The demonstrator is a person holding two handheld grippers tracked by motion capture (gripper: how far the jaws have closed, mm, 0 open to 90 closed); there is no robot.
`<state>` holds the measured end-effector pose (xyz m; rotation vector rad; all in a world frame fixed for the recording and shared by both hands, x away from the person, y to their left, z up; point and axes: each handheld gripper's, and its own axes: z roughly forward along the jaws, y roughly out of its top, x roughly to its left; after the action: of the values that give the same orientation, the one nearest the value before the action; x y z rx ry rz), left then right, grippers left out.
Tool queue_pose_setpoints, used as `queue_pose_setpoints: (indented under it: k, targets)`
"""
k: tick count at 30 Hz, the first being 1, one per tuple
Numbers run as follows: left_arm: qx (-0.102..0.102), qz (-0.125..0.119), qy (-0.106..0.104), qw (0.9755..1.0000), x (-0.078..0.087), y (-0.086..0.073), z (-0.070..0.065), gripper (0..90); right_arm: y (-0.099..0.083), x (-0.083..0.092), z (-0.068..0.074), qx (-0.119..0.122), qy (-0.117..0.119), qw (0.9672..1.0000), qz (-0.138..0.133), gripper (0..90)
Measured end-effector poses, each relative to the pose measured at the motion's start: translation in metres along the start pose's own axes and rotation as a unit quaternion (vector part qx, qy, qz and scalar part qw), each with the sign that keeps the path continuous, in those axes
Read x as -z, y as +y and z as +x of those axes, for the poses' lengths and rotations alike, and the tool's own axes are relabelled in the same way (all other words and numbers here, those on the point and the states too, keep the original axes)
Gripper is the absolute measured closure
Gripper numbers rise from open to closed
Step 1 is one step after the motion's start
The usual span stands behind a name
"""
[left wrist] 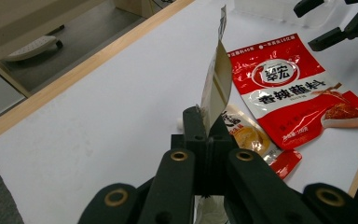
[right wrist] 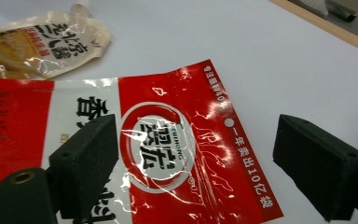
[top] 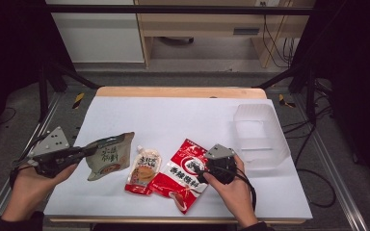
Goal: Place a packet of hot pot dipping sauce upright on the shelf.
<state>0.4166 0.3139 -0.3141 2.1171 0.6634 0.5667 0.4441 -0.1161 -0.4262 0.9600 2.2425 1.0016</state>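
Observation:
My left gripper [top: 92,149] is shut on the edge of a beige sauce pouch [top: 107,155], which hangs lifted off the white table at the left. In the left gripper view the pouch [left wrist: 216,84] stands edge-on, pinched between the jaws. A red seasoning packet [top: 183,173] lies flat at the front centre. My right gripper [top: 203,169] hovers just over it with its jaws wide apart and nothing between them; the red packet [right wrist: 168,154] lies beneath them. A small yellow spouted pouch [top: 143,171] lies between the other two.
A clear plastic bin [top: 260,134] stands at the right of the table [top: 173,115]. Beyond the table's wooden far edge is floor, a wooden desk and cables. Black frame posts stand at both sides.

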Motion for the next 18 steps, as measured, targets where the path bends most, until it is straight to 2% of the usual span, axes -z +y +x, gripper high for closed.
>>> queue_pose_setpoints:
  k: [6,14,16,18]
  targets:
    - [-0.007,0.005,-0.003,1.0,-0.004,0.007,0.006,90.0,0.013,0.009,-0.001,0.023,0.006,0.9994,0.026,15.1]
    - [-0.015,0.0,-0.007,0.9999,-0.005,0.019,0.008,90.0,0.036,0.019,-0.012,0.064,0.0,0.9972,0.04,15.2]
    - [-0.017,0.0,-0.01,0.9998,-0.007,0.022,0.007,90.0,0.043,0.022,-0.014,0.069,0.0,0.9966,0.044,14.9]
    - [-0.019,0.0,-0.012,0.9998,-0.009,0.025,0.007,90.0,0.049,0.024,-0.016,0.062,0.006,0.9968,0.05,13.8]
